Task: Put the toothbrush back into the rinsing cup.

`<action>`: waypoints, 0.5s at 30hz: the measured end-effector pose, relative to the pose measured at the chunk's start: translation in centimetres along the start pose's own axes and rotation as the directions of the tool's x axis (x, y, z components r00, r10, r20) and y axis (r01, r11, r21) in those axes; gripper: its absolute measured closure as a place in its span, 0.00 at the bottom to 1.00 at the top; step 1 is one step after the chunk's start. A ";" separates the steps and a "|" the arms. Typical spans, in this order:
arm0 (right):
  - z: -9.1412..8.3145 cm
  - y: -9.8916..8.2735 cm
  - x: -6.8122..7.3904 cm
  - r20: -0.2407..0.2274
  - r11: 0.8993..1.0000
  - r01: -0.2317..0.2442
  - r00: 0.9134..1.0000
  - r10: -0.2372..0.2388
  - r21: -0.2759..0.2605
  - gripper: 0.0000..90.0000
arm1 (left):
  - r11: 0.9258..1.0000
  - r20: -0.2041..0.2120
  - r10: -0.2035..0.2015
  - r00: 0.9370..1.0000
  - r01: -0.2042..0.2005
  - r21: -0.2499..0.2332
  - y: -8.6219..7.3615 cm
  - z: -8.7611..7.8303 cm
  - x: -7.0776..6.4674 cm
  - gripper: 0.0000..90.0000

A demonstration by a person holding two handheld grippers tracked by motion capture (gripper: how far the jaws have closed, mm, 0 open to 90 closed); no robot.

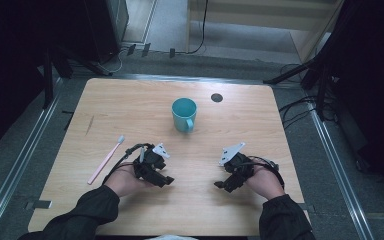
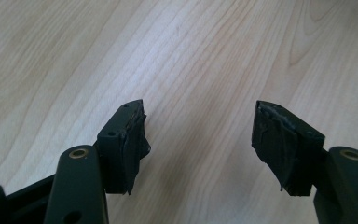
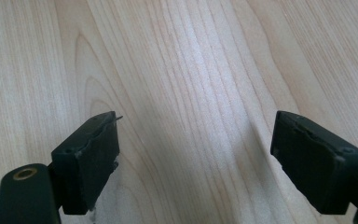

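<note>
left gripper [image 1: 166, 181]: jaws apart, empty | right gripper [image 1: 221, 186]: same | toothbrush [image 1: 106, 160]: just left of left gripper, seemingly untouched

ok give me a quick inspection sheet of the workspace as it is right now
surface: light wood table, a small dark round spot near its far edge
job's things: teal cup upright at centre, handle toward the person; pink toothbrush flat at the left, apart from the cup
clutter: nothing seen
grippers: left gripper and right gripper low over bare wood, jaws open, nothing between them
cables: black cable loops from the left gripper; more cables on the floor at the right
surroundings: grey floor, metal rails beside the table
</note>
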State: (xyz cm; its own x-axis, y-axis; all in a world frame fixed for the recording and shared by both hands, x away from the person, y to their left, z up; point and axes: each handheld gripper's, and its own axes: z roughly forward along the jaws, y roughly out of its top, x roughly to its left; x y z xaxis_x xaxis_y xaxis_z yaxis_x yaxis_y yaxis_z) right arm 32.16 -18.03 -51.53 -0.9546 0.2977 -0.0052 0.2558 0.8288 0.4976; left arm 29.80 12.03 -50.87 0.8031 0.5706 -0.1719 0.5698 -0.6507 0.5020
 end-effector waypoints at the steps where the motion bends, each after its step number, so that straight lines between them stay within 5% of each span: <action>1: 0.0 0.0 0.0 0.001 1.000 0.001 1.000 -0.001 0.002 0.17 | 1.000 -0.007 0.001 1.000 -0.001 0.001 -0.1 -0.2 0.1 0.38; 4: -0.1 0.1 0.0 0.004 1.000 -0.003 1.000 0.003 -0.005 0.17 | 1.000 -0.007 0.002 1.000 -0.002 -0.013 -0.3 -0.7 0.4 0.26; 9: -0.3 0.0 -0.2 0.022 1.000 -0.010 1.000 0.010 -0.013 0.17 | 0.998 -0.015 0.001 1.000 -0.002 -0.070 -0.3 -1.6 0.7 0.20; 15: -1.0 0.4 -0.6 0.022 0.998 -0.047 0.999 0.048 -0.046 0.18 | 0.998 -0.040 -0.028 0.999 0.026 -0.060 -0.5 -2.3 1.0 0.46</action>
State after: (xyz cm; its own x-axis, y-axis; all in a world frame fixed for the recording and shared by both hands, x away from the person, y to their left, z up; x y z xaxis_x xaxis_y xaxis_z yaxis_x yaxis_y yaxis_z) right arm 32.65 -18.35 -50.45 -0.9376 0.3477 -0.0007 0.2930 0.7912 0.5368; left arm 29.91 14.11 -49.37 0.7791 0.6081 -0.1521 0.5787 -0.6044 0.5475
